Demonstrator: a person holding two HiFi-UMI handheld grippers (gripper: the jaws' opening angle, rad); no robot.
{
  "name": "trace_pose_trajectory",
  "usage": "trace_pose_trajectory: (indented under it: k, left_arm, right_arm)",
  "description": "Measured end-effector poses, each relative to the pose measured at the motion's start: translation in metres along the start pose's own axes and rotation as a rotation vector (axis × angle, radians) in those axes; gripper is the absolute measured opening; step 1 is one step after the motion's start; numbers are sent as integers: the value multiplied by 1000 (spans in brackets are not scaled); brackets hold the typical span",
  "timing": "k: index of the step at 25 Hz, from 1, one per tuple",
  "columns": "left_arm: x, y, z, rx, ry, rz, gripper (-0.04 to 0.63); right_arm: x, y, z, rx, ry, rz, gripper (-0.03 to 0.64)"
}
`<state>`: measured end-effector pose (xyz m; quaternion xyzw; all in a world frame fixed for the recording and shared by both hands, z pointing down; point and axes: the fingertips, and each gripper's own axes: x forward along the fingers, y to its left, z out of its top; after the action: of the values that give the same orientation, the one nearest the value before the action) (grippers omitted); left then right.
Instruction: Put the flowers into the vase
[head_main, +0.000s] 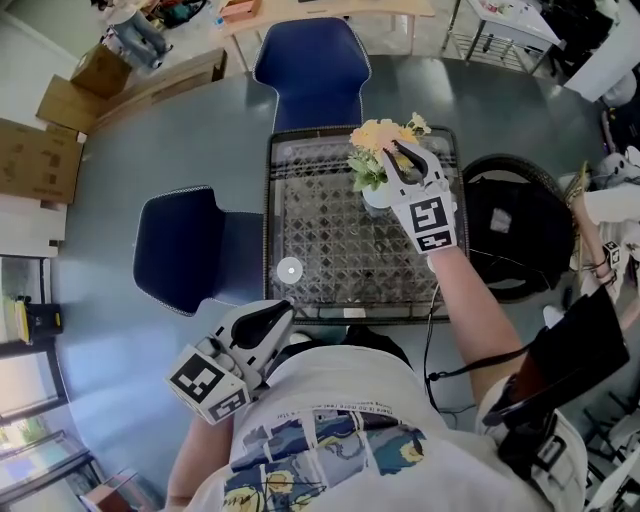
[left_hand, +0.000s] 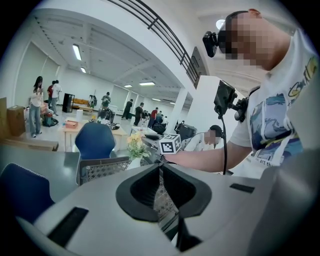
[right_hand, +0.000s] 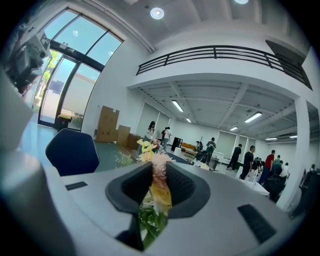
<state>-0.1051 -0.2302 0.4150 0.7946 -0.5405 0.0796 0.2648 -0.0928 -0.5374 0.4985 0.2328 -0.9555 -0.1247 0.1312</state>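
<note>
We are seeing yellow-peach flowers (head_main: 378, 138) with green leaves standing in the white vase (head_main: 374, 197) at the table's (head_main: 272, 232) far right corner. The right gripper (head_main: 394, 152) is clamping them; the left gripper (head_main: 286, 310) is sitting closed, empty.

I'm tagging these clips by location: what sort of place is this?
Probably a big open office or lab hall: a balcony railing overhead, ceiling strip lights, stacked cardboard boxes.

There is one table (head_main: 330, 235), one vase (head_main: 374, 198), one bunch of flowers (head_main: 378, 138) and one small round disc (head_main: 289, 270). Two blue chairs: one chair (head_main: 312, 70) at the table's far edge, another chair (head_main: 185, 245) off its left edge.
</note>
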Motion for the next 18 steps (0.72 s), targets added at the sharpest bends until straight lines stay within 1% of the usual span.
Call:
trace_pose_trajectory:
  k: [6,9,13,16,18]
  left_arm:
    - [-8,-2,-7,1,-23,0,11]
    - [-24,-6,-11,7,-27,-23,11]
    - [-41,-9,-11,30,-34,-70,11]
    - [-60,-12,-15,49,-46,-104,11]
    - [-77,-16,-22,56,-52,-126,11]
  right_arm:
    - [-7,9,-10,16,33,2,108]
    - [-15,17,3,8,38,-9,125]
    - [-36,19,25,-4,37,-63,129]
    - [-58,39,38,6,43,-85,129]
    - [-74,60,47,32,52,-92,129]
